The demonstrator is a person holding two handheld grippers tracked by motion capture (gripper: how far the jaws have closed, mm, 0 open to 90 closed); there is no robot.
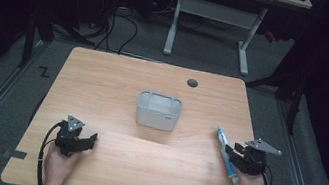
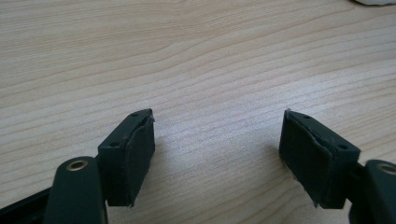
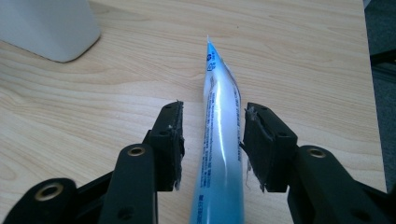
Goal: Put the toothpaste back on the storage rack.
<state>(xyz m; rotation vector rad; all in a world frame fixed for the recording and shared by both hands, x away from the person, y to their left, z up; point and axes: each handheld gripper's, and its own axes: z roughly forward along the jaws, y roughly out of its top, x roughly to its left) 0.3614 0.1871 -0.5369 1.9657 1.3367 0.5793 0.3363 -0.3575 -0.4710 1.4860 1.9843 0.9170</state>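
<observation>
We see the right gripper (image 3: 212,140) low over the table's (image 1: 120,72) right edge, jaws straddling a blue-and-white tube (image 3: 219,154). The tube lies flat on the wood btwn the pads, crimped end pointing away from the hand. One pad looks to be at the tube's side and the other stands clear of it w/ a gap, so the claw is released, not clenching. A white bin (image 1: 159,110) sits mid-table, well apart from the tube. The left gripper (image 2: 217,149) rests near the front left corner, jaws spread wide over bare wood.
</observation>
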